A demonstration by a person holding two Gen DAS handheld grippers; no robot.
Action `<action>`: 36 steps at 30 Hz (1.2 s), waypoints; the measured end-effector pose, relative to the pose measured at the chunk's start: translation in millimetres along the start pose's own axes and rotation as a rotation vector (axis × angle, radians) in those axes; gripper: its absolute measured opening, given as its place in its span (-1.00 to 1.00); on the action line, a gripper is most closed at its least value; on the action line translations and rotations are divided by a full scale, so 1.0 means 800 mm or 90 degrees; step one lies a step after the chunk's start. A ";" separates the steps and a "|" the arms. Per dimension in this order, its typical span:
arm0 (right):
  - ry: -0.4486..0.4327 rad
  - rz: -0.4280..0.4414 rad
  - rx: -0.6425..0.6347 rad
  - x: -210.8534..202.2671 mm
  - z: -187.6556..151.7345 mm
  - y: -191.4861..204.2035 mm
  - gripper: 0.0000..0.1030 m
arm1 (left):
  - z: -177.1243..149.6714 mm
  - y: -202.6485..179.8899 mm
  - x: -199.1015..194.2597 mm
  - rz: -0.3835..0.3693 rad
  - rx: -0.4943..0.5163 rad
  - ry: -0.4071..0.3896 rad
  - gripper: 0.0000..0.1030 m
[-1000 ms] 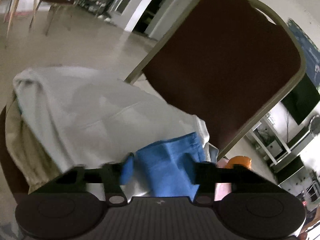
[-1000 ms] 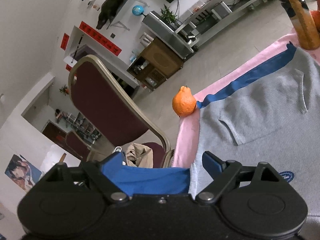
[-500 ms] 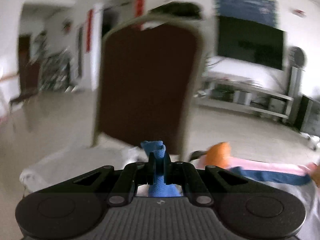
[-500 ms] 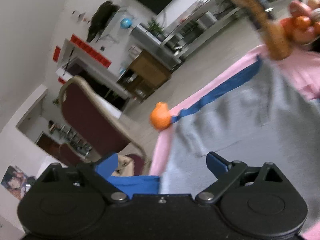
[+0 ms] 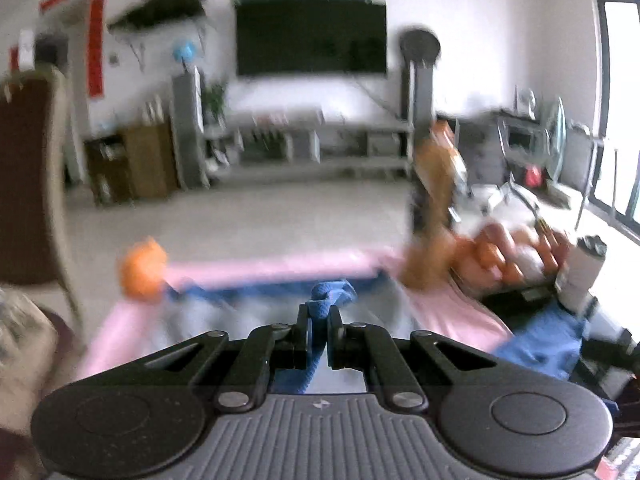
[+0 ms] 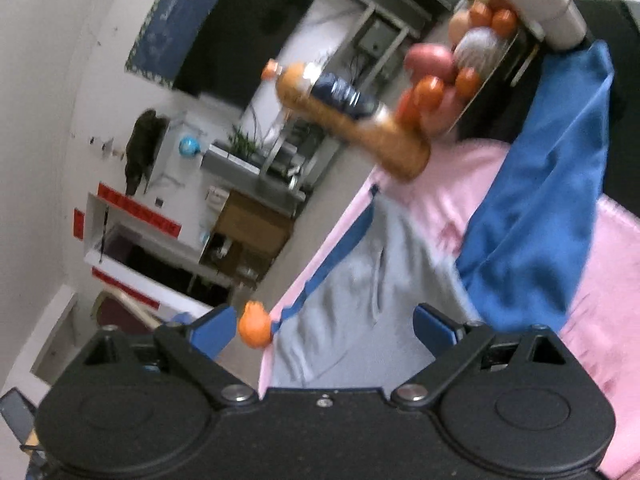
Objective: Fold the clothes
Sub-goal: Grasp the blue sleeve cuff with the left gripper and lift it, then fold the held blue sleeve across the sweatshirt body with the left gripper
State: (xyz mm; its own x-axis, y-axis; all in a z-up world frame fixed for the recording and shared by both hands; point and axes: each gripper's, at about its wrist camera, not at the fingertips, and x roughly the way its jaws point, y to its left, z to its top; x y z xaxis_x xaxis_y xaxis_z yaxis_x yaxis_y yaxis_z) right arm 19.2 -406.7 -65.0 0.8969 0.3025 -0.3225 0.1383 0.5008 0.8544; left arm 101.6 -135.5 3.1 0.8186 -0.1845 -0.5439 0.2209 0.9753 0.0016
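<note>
My left gripper is shut on a bunch of a blue garment, which sticks up between the fingers over the table. More of that blue fabric trails at the right. In the right wrist view the blue garment drapes across the pink table cover. A grey garment with blue trim lies flat on the cover, and shows blurred as the grey garment in the left wrist view. My right gripper is open above the grey garment, with nothing between its fingers.
An orange sits at the table's corner. An orange drink bottle, a basket of fruit and a white tumbler stand at the far end. A dark red chair with more clothes is beside the table.
The left gripper closed on the blue garment and swung from the chair's clothes pile to over the table. The right gripper stayed open and turned toward the table; the blue fabric left its fingers.
</note>
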 end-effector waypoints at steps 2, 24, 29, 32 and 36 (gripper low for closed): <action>-0.010 -0.002 0.018 -0.009 0.010 -0.014 0.86 | -0.023 -0.042 0.030 -0.003 -0.001 0.068 -0.76; 0.182 -0.124 -0.135 0.122 -0.037 0.021 -0.13 | -0.116 0.253 0.063 0.159 -0.023 0.233 -0.84; 0.257 -0.169 -0.128 0.200 -0.061 0.013 -0.13 | -0.141 0.261 0.077 0.181 0.029 0.307 -0.79; 0.267 -0.174 -0.111 0.216 -0.068 0.002 -0.13 | -0.147 0.249 0.072 0.196 0.082 0.295 -0.80; 0.241 -0.229 -0.096 0.211 -0.065 -0.019 -0.92 | -0.154 0.235 0.068 0.220 0.129 0.278 -0.79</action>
State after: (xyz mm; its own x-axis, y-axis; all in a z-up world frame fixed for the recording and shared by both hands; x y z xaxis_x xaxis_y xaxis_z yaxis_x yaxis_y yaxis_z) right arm 146.6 -321.4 -153.7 0.5866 0.3470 -0.7318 0.3223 0.7289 0.6040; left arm 122.0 52.7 -129.7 0.5766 0.2483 -0.7784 0.1129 0.9193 0.3769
